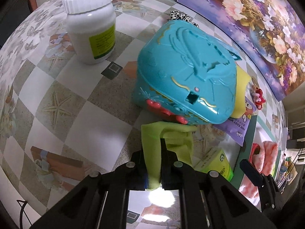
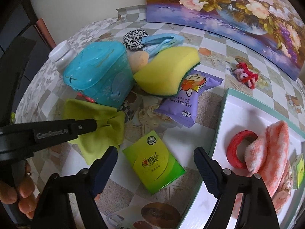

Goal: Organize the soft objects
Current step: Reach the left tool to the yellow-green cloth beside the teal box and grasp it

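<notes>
On the table's point(image 2: 200, 137) left side, a white plastic jar point(image 1: 91, 24) with a ribbed screw cap and a lime-green label stands upright. Just right of it sits a turquoise plastic toy case point(image 1: 188, 80) with raised gold trim and coral-red knobs along its front.

Against the front of the case lies the task's thing, a lime-green cloth point(image 2: 95, 122). It is thin, soft and matte, bunched into folds where it is pinched and spreading flat on the table below. The left gripper point(image 2: 95, 124) is clenched on this cloth, its black fingers nearly together with a strip of fabric running up between them. A person's hand point(image 2: 21, 187) holds the tool at the left edge of the right wrist view.

Behind the case lie a black-and-white spotted scrunchie point(image 2: 134, 38), a folded blue face mask point(image 2: 162, 42) and a peach makeup sponge point(image 2: 139, 60). A yellow sponge point(image 2: 167, 70) with a dark green underside rests partly on a purple packet of baby wipes point(image 2: 183, 103).

Nearer the table's front, a green tissue packet point(image 2: 154, 162) lies flat between the spread fingers of the right gripper point(image 2: 154, 158), which stands released and grips nothing.

Toward the right edge, a red and pink pipe-cleaner knot point(image 2: 245, 74) lies near a white tray point(image 2: 238, 106) with a pale green rim. Inside it are a red ring point(image 2: 234, 148) and a fluffy coral-and-white towel point(image 2: 266, 148), touching. A flower painting point(image 2: 228, 3) leans along the back edge.
</notes>
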{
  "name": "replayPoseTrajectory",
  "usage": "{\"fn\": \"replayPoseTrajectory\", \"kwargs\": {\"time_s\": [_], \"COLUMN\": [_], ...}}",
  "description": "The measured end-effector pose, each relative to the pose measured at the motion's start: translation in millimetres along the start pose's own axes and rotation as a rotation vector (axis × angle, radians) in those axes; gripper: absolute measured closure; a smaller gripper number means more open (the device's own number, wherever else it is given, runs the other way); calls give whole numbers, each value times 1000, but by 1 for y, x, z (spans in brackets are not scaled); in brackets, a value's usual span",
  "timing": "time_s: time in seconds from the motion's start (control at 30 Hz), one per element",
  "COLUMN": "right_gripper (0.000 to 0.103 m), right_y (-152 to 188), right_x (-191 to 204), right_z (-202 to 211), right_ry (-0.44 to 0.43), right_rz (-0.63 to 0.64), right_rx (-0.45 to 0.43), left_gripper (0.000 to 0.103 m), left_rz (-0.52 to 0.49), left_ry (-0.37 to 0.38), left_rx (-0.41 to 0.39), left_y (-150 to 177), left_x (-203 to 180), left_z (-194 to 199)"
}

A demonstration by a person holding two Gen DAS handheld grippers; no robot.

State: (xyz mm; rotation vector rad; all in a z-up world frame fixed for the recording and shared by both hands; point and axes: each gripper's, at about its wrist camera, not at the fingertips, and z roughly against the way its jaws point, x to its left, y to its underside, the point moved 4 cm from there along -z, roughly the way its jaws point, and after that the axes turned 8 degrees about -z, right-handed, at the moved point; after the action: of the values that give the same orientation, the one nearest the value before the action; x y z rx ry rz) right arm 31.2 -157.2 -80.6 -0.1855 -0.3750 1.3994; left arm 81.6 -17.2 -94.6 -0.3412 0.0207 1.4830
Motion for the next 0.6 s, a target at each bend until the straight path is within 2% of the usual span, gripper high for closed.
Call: {"fn": "replayPoseTrajectory", "kwargs": {"time_s": [0.37, 0.6], "right_gripper": [19, 22], "right_y": [0, 9], "right_x": [0, 3], "right_z": [-12, -18], "right_ry": [17, -21], "right_rz": [38, 32], "right_rx": [15, 82], "left_gripper": [93, 93], "left_rz": [10, 12], "left_ry": [-6, -10], "left_rx": [2, 4], "left_y": [3, -2], "left_x": [10, 5], "left_z": [2, -5]}}
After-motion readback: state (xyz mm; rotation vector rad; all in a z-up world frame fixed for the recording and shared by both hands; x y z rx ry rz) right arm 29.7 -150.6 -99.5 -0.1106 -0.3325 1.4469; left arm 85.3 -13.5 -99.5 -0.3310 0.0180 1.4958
